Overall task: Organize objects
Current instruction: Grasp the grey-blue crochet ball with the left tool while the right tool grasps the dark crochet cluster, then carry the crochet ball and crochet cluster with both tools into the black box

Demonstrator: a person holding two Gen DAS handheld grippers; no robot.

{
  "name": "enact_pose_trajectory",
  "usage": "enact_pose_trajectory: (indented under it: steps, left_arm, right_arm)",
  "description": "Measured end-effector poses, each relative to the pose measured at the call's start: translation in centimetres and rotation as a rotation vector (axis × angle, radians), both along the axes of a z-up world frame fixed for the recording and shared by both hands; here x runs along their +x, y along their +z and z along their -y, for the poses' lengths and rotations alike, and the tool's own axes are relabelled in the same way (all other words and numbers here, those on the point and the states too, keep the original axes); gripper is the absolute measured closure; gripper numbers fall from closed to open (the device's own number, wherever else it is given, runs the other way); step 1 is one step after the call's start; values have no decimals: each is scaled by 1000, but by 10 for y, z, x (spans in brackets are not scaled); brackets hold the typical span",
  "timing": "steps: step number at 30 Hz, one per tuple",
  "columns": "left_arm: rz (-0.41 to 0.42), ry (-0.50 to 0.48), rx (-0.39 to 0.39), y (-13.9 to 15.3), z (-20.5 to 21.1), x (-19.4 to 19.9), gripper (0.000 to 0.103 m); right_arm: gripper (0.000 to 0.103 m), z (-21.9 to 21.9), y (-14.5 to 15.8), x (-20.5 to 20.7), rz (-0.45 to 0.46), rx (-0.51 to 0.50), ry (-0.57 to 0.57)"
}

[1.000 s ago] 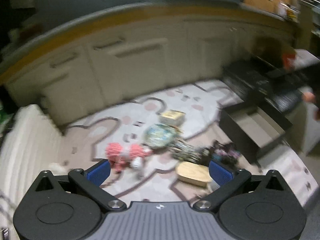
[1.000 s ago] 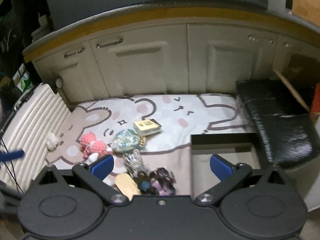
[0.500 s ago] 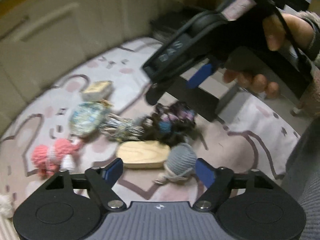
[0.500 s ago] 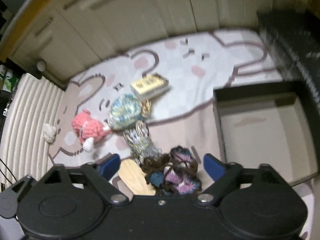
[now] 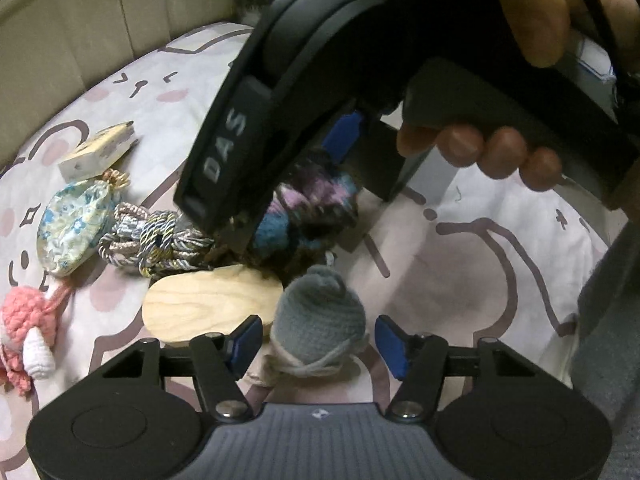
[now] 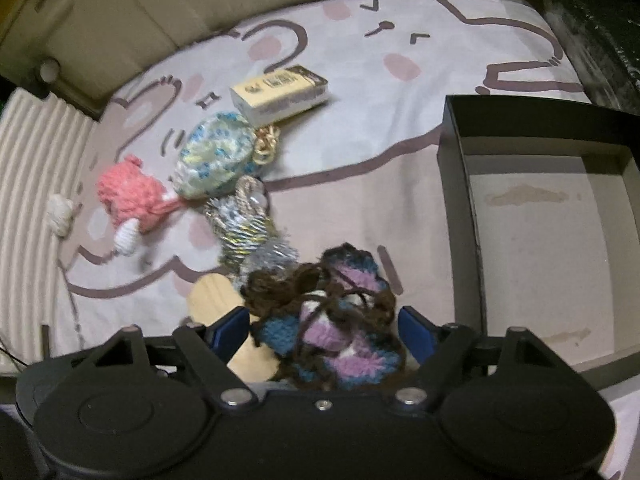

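Observation:
My left gripper (image 5: 318,343) points down over a grey crocheted ball (image 5: 320,320), which sits between its blue pads. The jaws are closing, with small gaps still showing on both sides. My right gripper (image 6: 324,330) straddles a purple, blue and brown crocheted piece (image 6: 344,320). Its jaws are closing too, and the pads sit at the yarn's edges without visibly pressing. In the left wrist view a hand (image 5: 480,152) holds that right gripper over the same crocheted piece (image 5: 308,200). A pale wooden oval (image 5: 208,304) lies beside the ball.
An open black box (image 6: 460,200) stands right of the pile. On the rabbit-print mat (image 6: 360,140) lie a silver braided cord (image 6: 240,224), a floral pouch (image 6: 216,160), a pink knitted toy (image 6: 128,196) and a small yellow carton (image 6: 280,92). Cabinets stand behind.
Both grippers have dropped toward the pile and tilted steeply down. Both pairs of jaws have narrowed. The right gripper and its hand came into the left wrist view.

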State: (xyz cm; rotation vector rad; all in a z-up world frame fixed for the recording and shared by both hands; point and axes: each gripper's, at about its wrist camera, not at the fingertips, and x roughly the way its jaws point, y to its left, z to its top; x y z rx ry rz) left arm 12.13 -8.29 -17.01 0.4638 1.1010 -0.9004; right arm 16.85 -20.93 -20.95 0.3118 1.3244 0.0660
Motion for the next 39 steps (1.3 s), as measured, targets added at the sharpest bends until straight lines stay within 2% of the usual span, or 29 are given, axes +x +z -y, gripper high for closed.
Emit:
enact_pose_trajectory:
  steps: [3,5,6,10,13,19,27,39]
  left_arm:
    - [13,-14,12,1,2,-1,42]
    - [11,-21,20,1,2,-3,49]
    - [5,-13,22,2,2,-2,50]
    - [-16,19,22,4,2,-1,54]
    - [-37,62,9,12,-4,3,54]
    - [-4,182,-20,42,-27,2,54]
    - [78,367,-28,80,-45,2,54]
    - [173,591,-71,133,-67,-19,54]
  right_arm:
    - [25,-7,-2,1,5,-36,49]
    - [30,-10,-3,1,-2,-47,76]
    - [33,-11,-3,0,-7,-54,87]
    - [54,-11,1,-2,5,-56,91]
    - [62,-9,8,-4,27,-53,87]
    - [64,-12,38,-13,135,-51,97]
    - [64,-9,83,-31,284,-19,42]
    - [64,6,123,-64,418,-40,-42]
